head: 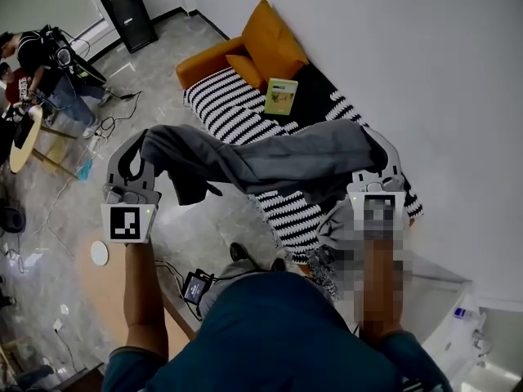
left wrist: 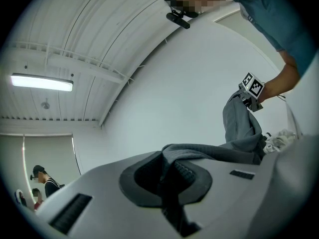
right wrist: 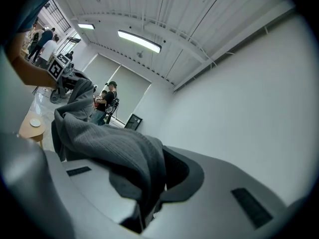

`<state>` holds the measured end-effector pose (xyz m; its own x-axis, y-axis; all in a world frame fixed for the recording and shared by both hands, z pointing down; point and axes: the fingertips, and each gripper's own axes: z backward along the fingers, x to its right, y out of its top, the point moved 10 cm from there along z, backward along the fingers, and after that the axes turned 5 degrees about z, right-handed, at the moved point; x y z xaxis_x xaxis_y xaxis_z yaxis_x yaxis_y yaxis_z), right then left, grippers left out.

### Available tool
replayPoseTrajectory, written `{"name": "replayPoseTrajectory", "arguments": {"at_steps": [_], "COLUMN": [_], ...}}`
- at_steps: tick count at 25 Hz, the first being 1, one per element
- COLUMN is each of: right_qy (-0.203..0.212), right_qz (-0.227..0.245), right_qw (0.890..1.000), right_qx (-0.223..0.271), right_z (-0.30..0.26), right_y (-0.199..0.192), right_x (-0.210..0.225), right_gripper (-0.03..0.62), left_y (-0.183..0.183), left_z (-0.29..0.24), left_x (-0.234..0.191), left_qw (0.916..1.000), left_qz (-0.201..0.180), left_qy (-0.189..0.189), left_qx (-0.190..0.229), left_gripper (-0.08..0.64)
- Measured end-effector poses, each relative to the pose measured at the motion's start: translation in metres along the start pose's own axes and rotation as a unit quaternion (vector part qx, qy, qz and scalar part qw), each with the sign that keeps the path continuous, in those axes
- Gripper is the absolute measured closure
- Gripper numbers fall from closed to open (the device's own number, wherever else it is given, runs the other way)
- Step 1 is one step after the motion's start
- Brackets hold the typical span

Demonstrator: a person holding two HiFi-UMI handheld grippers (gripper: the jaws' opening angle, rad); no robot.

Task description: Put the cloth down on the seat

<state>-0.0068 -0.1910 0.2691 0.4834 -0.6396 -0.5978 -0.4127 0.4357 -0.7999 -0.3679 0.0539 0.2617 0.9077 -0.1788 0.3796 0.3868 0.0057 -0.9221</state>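
A grey knitted cloth (head: 270, 160) hangs stretched between my two grippers, above the near end of a long seat (head: 237, 104) covered in a black-and-white striped throw. My left gripper (head: 137, 155) is shut on the cloth's left end, where a dark fold droops. My right gripper (head: 377, 155) is shut on its right end. In the left gripper view the cloth (left wrist: 209, 151) runs out of the pinched jaws toward the other gripper (left wrist: 251, 87). In the right gripper view the cloth (right wrist: 107, 151) drapes over the left jaw and is pinched between both.
On the seat lie orange cushions (head: 274, 39) and a green book (head: 281, 96) at the far end. A light bundle (head: 339, 227) rests by its near end. People (head: 41, 68) stand at the far left by a round wooden table (head: 24, 141). A white wall (head: 425, 72) runs along the right.
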Motion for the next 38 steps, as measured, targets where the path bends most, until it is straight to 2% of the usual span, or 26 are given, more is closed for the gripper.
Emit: {"name": "replayPoseTrajectory", "arguments": {"at_steps": [9,19,24,38], "right_qy": [-0.033,-0.045,-0.043,-0.032], "right_qz": [0.0,-0.004,-0.012,-0.049], "right_qw": [0.999,0.998,0.998,0.997], "right_qx": [-0.021,-0.04,-0.046,-0.044], "right_z": [-0.047,-0.088,-0.113,-0.202], "right_y": [0.018,0.011,-0.007,-0.076], "right_x": [-0.02,-0.015,-0.008,0.038], "right_gripper": [0.561,0.561,0.56,0.561], "left_y": [-0.029,-0.049,-0.058,-0.077], "left_z": [-0.039,-0.083,-0.115,-0.244], "left_x": [-0.057,-0.077,-0.077,-0.062], "left_qw": [0.9993,0.9986,0.9984,0.9972], "left_qz": [0.011,0.019,0.02,-0.006], "left_qy": [-0.03,-0.046,-0.052,-0.075], "left_qx": [0.022,0.019,0.013,-0.002], "left_gripper": [0.548,0.548,0.548,0.548]}}
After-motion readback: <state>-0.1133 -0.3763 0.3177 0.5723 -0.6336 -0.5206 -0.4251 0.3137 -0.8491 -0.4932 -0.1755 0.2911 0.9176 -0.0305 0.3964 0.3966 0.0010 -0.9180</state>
